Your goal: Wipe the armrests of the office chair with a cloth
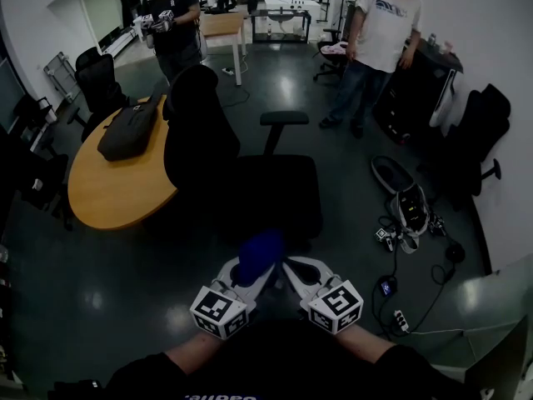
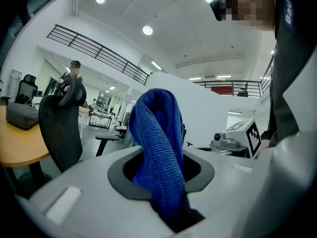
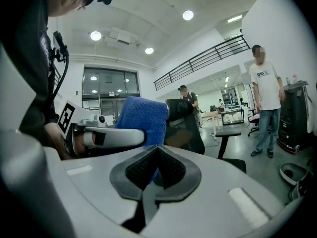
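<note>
Cloth gripped, chair ahead
Your left gripper pinches the blue cloth; your right gripper is closed, empty. Press the cloth flat along the armrest (well ahead).

The floor is dark and shiny, and it reflects the round ceiling lamps. At the left stands a rounded wooden desk with a dark bag on it. The walls are white. Far behind stand a person in dark clothes and a person in a white shirt. A power strip lies on the floor at the right. A railing runs high up.
</note>
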{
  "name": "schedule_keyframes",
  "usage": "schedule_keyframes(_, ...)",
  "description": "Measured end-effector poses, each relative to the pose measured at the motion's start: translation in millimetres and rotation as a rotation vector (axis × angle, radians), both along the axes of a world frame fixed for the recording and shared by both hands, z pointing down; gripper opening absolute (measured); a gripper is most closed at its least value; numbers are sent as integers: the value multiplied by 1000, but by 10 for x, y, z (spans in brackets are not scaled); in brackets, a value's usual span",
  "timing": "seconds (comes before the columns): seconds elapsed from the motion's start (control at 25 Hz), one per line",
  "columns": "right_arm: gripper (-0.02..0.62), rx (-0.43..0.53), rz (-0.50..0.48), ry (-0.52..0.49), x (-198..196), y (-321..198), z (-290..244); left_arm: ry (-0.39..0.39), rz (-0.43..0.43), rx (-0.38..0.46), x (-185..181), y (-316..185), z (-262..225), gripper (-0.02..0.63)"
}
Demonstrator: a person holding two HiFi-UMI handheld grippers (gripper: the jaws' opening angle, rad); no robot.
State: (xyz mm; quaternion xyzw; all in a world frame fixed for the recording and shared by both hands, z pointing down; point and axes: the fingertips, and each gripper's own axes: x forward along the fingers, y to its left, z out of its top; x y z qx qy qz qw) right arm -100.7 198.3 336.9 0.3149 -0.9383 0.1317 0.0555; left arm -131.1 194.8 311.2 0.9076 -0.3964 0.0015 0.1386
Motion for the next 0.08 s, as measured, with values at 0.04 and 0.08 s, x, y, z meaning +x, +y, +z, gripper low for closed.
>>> schedule_keyframes(0.04, 3, -1, 1, 0, 2, 7, -7, 0, 0, -1, -1, 8, -7, 127)
schedule_keyframes(0.08, 3, -2, 2, 0, 5, 15, -14, 1, -1, -3, -1, 16, -14, 127)
